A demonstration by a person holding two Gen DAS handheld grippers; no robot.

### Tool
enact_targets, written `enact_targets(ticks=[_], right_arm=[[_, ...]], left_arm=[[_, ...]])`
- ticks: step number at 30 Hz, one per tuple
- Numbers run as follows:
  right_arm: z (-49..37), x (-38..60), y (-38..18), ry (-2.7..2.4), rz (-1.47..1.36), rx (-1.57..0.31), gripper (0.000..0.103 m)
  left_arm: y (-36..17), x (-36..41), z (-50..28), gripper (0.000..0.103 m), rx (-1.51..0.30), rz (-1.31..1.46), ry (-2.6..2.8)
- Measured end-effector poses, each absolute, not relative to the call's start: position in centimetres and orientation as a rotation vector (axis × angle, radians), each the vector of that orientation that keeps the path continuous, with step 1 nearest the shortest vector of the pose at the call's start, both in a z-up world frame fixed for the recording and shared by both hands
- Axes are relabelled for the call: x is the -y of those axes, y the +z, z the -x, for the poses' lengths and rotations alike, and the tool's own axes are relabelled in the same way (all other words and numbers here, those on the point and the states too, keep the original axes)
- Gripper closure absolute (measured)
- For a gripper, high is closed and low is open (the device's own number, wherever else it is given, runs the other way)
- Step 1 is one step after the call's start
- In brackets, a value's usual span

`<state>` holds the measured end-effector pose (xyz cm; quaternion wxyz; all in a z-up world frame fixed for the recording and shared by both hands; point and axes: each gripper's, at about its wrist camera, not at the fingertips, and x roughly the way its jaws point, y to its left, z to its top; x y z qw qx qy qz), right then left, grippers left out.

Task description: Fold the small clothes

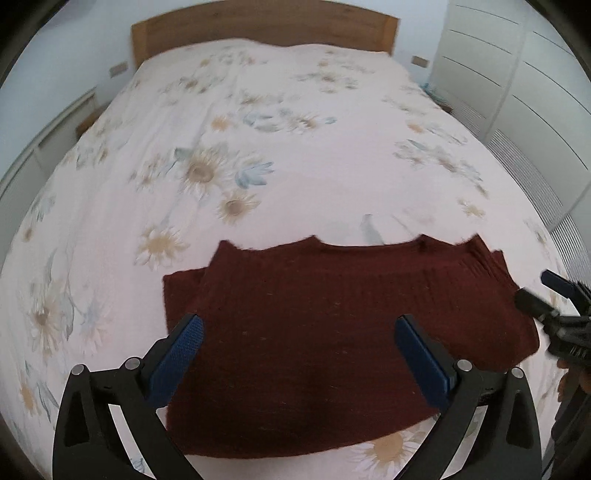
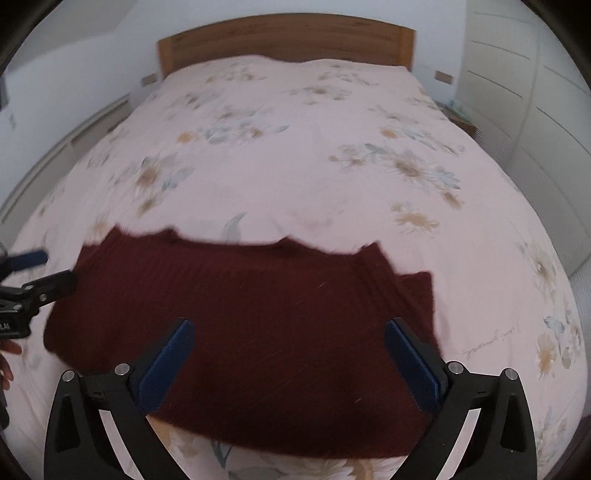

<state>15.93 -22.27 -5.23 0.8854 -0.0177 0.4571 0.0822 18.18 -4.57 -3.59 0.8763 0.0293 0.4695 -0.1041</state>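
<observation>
Your left gripper [image 1: 299, 325] has its blue-padded fingers [image 1: 179, 356] spread wide, holding nothing, poised above the near half of the maroon knitted sweater [image 1: 332, 314]. Your right gripper [image 2: 288, 328] is likewise spread apart and empty, above the same garment [image 2: 258, 314]. The sweater lies flat and partly folded at the near end of the bed, on the pale floral bedspread [image 1: 295, 129]. A wooden headboard [image 1: 258, 29] stands at the far end, white cabinets [image 1: 517, 74] to the right.
</observation>
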Motion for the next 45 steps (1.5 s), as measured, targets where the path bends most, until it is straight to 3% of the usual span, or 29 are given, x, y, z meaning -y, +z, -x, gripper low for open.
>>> enact_targets(ticks=[8, 15, 24, 35, 45], right_arm=[[-13.9, 21.3, -12.4, 0.119, 0.094, -1.048, 0.0], [-13.6, 25.0, -14.0, 0.062, 0.022, -1.054, 0.0], [-12.4, 28.4, -15.1, 0.075, -0.094, -1.048, 0.001], [-11.5, 28.3, -15.7, 0.037, -0.145, -1.015, 0.0], [-9.9, 28.6, -11.1, 0.002, -0.057, -1.034, 0.0]], left_arm=[[-9.2, 7.1, -16.7, 0.001, -1.04, -0.118, -0.236], [-14.6, 6.0, -15.9, 0.001, -1.12, -0.197, -0.162], [-15.1, 1.1, -16.2, 0.001, -1.142, -0.125, -0.151], [-15.4, 1.6, -15.8, 0.001, -1.131, -0.12, -0.139], [-12.9, 1.3, -15.9, 0.001, -1.186, -0.084, -0.166]])
